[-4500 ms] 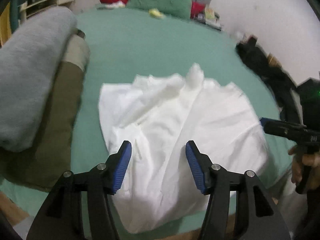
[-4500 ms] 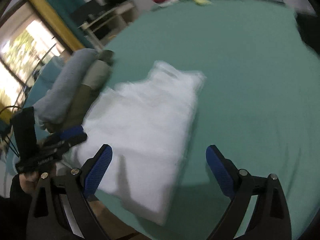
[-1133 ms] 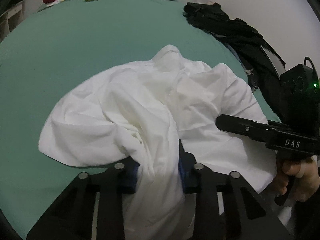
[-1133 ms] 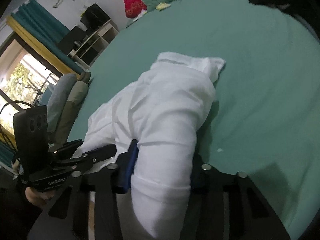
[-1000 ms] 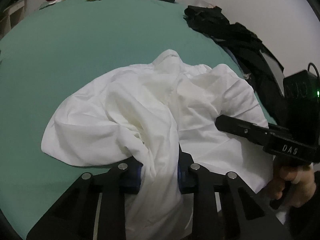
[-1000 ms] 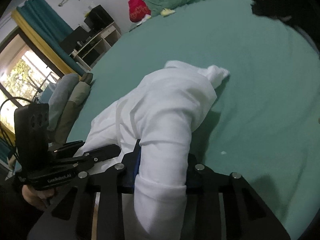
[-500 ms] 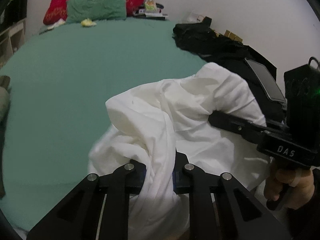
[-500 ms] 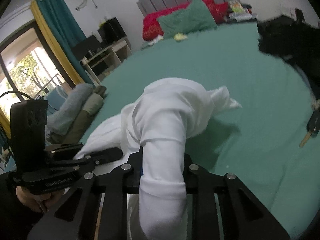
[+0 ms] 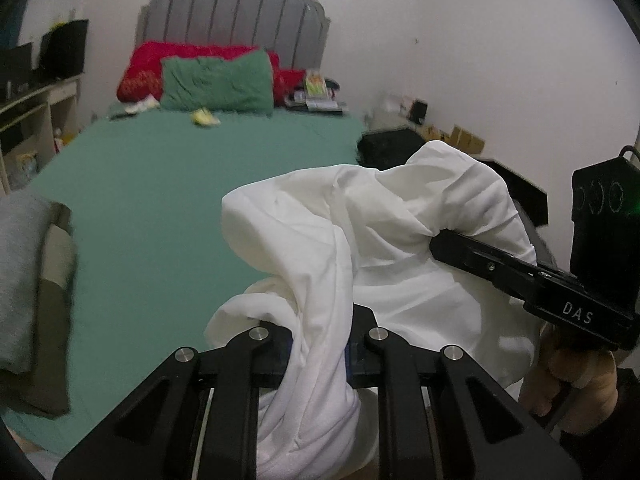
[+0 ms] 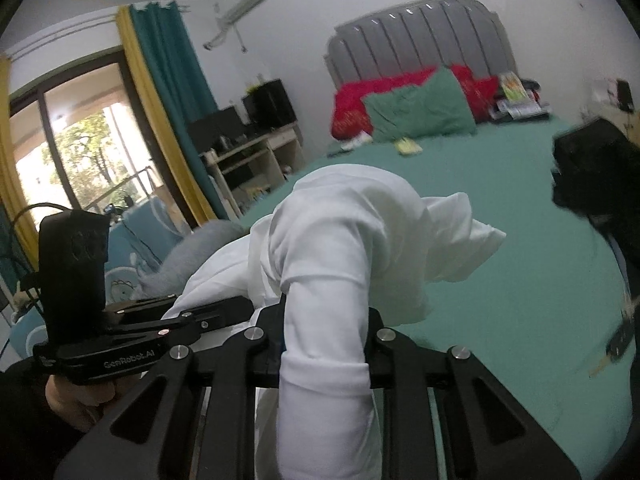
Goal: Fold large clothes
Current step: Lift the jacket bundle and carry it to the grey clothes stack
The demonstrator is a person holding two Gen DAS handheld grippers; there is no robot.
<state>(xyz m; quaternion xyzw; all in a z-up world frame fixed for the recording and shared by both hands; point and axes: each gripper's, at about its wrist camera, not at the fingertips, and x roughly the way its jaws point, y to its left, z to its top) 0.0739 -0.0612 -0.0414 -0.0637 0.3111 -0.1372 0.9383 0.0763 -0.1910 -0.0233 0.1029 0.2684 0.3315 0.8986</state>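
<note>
At the bottom centre of the left wrist view, our left hand-held gripper (image 9: 320, 350) has its jaws drawn close together, pinching a thick bunch of the white garment (image 9: 384, 248). The cloth billows up through the middle of the frame, lifted above the green bed (image 9: 168, 184), and hangs down past the bottom edge. At the right of this frame, our right hand-held gripper (image 9: 436, 240) reaches into the same cloth, which drapes over its tip.

In the right wrist view, that hand-held gripper sits at bottom centre, its jaws pressed in on a rolled, sleeve-like fold of the garment. At the lower left, the left one meets the cloth.

A green pillow (image 9: 218, 86) and a red pillow (image 9: 146, 66) lie at the grey headboard (image 9: 236, 18), upper centre. Folded grey and olive fabrics (image 9: 28, 280) lie at the left edge.
</note>
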